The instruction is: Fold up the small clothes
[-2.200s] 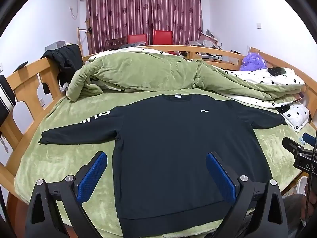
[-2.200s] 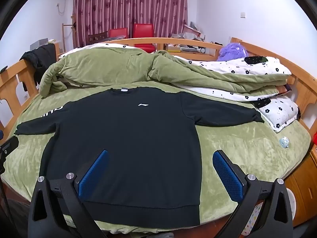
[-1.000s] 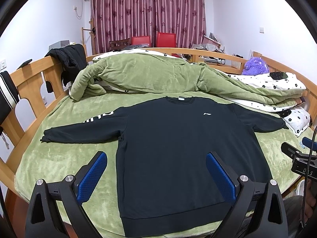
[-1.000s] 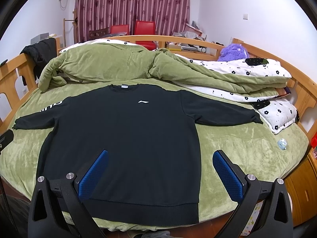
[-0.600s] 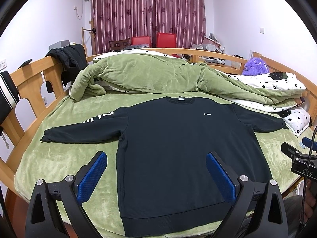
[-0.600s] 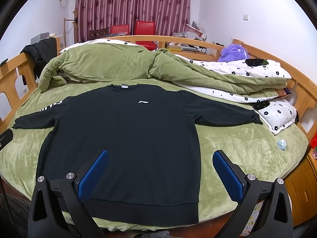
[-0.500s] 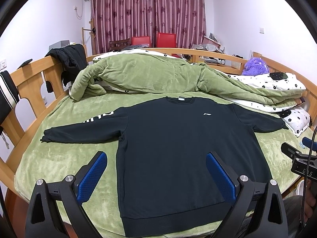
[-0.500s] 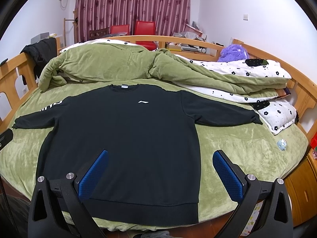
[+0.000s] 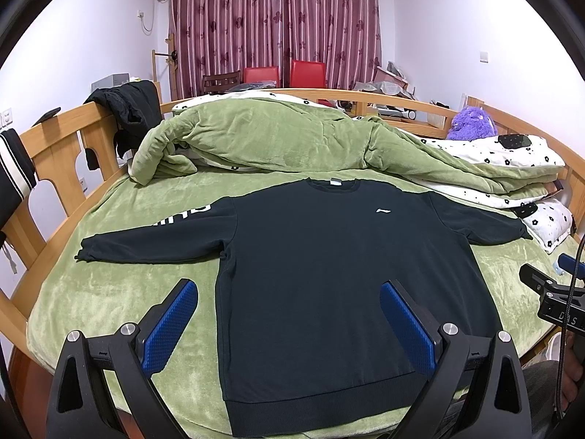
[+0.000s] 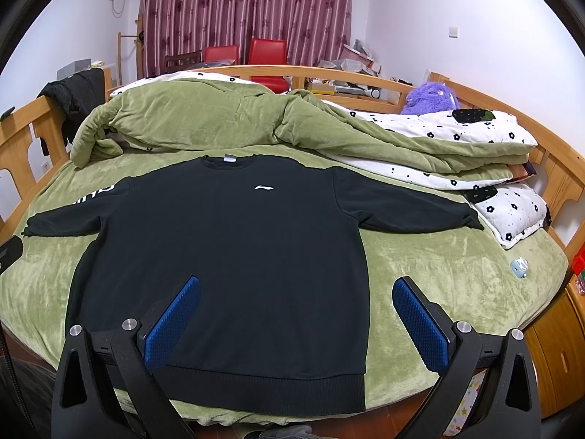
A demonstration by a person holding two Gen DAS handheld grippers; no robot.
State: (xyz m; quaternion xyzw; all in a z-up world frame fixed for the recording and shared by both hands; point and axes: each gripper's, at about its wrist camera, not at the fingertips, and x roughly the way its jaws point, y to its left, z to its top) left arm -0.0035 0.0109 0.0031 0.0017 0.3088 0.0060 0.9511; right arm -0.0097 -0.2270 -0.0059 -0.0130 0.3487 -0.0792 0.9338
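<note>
One flat, seemingly fleecy black sweatshirt (image 9: 329, 274)

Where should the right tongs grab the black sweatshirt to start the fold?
Probably the right sleeve cuff. The sweatshirt lies flat, front up, sleeves spread, so the cuff is a free edge on the green blanket. Come from the right side, low, open right tongs pinching across the cuff.
</note>
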